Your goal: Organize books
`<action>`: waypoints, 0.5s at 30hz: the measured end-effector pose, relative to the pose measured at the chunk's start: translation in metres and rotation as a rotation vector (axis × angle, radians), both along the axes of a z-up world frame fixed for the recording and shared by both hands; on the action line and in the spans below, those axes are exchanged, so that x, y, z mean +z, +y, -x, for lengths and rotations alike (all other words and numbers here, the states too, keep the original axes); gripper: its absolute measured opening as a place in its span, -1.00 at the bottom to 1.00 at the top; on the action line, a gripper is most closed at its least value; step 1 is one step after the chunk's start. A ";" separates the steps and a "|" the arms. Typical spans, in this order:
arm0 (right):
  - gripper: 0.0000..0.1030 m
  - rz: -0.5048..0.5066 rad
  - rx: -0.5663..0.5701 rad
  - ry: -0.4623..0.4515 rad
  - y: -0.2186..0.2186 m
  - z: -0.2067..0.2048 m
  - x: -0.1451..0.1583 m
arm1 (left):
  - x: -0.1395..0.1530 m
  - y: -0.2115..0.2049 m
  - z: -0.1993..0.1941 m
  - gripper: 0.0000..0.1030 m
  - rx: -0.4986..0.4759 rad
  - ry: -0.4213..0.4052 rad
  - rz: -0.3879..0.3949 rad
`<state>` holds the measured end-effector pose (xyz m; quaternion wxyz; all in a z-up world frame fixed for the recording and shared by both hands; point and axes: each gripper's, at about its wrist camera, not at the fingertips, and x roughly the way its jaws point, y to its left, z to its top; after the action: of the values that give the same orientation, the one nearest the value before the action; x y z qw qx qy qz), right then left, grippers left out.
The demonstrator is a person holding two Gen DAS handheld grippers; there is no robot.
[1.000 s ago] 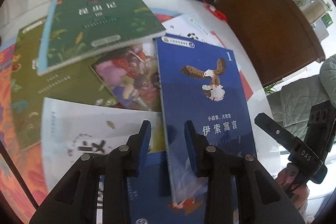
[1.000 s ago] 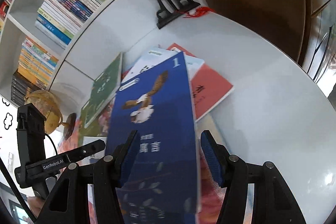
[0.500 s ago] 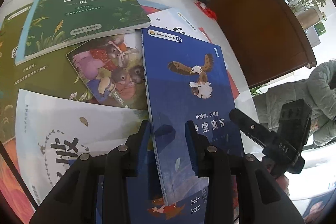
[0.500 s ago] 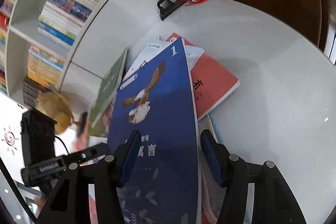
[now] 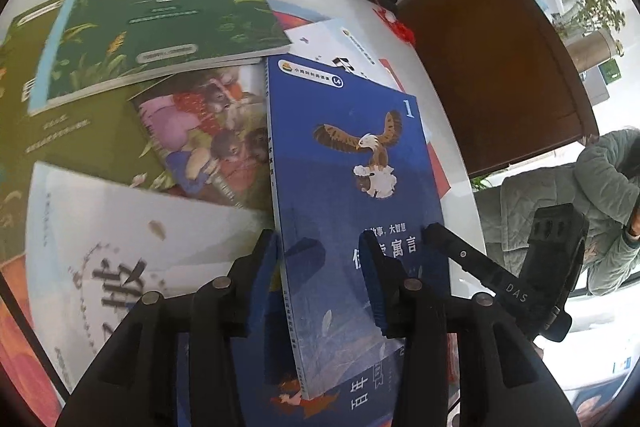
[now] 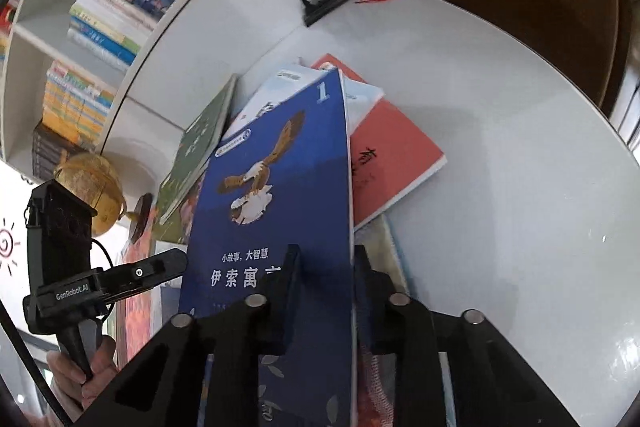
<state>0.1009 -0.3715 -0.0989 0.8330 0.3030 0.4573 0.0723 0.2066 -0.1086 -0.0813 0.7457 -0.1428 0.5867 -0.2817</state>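
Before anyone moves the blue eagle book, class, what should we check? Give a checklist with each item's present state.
1. Blue eagle book on top of the pile, nothing on its cover: ok.
2. Left hand-held gripper straddles its spine edge: ok.
3. Right hand-held gripper straddles the opposite edge: ok.
4. Either hand-held gripper firmly pinching the cover: cannot tell.
5. Pile squared up: not ok; the green book and red book lie askew.

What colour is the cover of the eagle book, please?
Deep blue, clearest in the left wrist view: eagle book.
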 end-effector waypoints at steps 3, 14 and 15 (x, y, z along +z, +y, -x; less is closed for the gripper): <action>-0.66 -0.009 0.009 -0.018 0.003 0.004 0.006 | -0.001 0.013 0.006 -0.26 0.020 0.027 0.059; -0.68 0.148 0.170 -0.046 0.064 0.015 0.044 | 0.011 0.040 0.029 -0.26 0.021 -0.045 -0.014; -0.68 0.134 0.177 -0.043 0.068 0.016 0.044 | 0.011 0.050 0.031 -0.26 0.037 -0.049 -0.017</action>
<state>0.0849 -0.3036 -0.0554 0.8514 0.2036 0.4680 0.1213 0.1755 -0.0589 -0.0706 0.7659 -0.1403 0.5681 -0.2663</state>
